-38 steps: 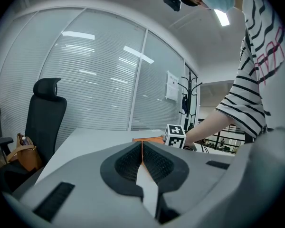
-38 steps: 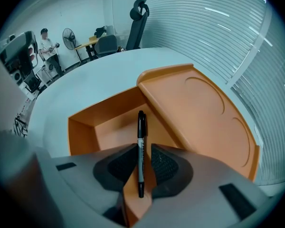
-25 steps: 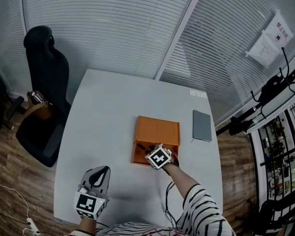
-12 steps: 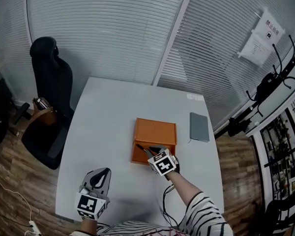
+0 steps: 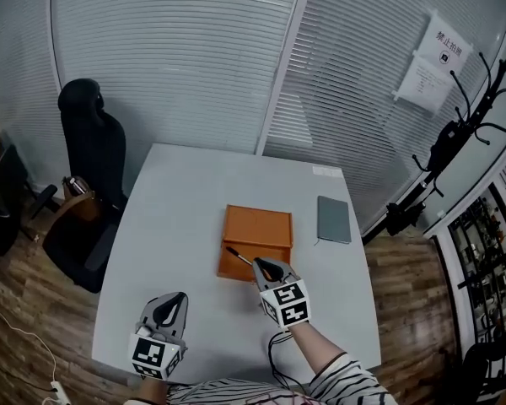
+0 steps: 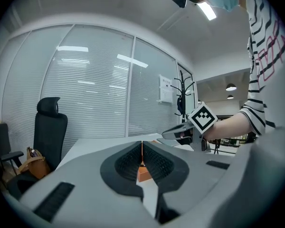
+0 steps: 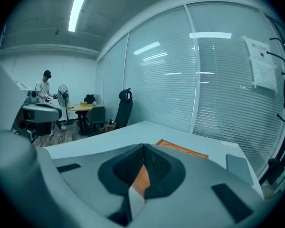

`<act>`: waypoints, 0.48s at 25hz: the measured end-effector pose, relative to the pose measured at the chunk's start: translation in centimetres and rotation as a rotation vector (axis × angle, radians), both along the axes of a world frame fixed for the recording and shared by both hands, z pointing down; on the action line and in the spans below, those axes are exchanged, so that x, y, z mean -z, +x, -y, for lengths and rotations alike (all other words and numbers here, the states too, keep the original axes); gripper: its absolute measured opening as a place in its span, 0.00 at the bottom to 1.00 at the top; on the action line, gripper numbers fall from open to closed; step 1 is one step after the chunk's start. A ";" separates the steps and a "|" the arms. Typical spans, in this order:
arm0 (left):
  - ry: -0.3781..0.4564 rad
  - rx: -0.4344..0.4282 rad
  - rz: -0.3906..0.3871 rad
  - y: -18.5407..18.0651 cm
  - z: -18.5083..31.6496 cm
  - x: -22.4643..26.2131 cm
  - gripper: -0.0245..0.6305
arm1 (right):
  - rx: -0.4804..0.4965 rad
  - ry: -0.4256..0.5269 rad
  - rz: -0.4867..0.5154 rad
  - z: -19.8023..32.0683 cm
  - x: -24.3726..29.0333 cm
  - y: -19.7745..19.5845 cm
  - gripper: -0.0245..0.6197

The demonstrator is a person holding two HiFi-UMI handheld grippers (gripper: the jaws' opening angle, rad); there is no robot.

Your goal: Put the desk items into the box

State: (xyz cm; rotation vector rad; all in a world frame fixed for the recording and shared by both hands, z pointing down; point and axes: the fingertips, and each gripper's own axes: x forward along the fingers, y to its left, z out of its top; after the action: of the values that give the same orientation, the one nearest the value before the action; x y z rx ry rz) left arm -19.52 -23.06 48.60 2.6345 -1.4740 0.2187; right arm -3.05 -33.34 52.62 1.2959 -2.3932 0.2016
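While left hand-held gripper (image 5: 175, 300) and right hand-held gripper (image 5: 266, 268) both have jaws together, empty, notebook (image 5: 334, 219) lies on tabletop (image 5: 177, 209) near box (image 5: 257, 230), ahead-right of right hand-held gripper, long axis pointing away from person; that one nearer. Pen (image 5: 239, 256) rests at box's near rim.

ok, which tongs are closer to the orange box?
The right tongs: their tips are at the near edge of the orange box. The left tongs sit back near the desk's front edge.

I record grey shells on the left tongs (image 5: 176, 298) and right tongs (image 5: 264, 266), with black ribbed pads (image 6: 157, 164). Each carries a white cube (image 5: 150, 354) with black square markers. Black cable (image 5: 272, 350) at lower centre; white sleeve (image 5: 341, 376), dark stripes.
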 end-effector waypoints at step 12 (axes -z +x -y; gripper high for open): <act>0.015 0.045 0.008 4.6 -4.8 0.9 0.08 | 0.061 0.101 0.150 -9.0 5.4 4.0 0.08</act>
State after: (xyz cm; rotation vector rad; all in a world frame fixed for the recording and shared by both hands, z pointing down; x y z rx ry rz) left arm -14.94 -18.30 47.69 2.6116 -1.5414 0.2150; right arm 0.97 -24.34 47.20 1.2905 -2.5964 0.1677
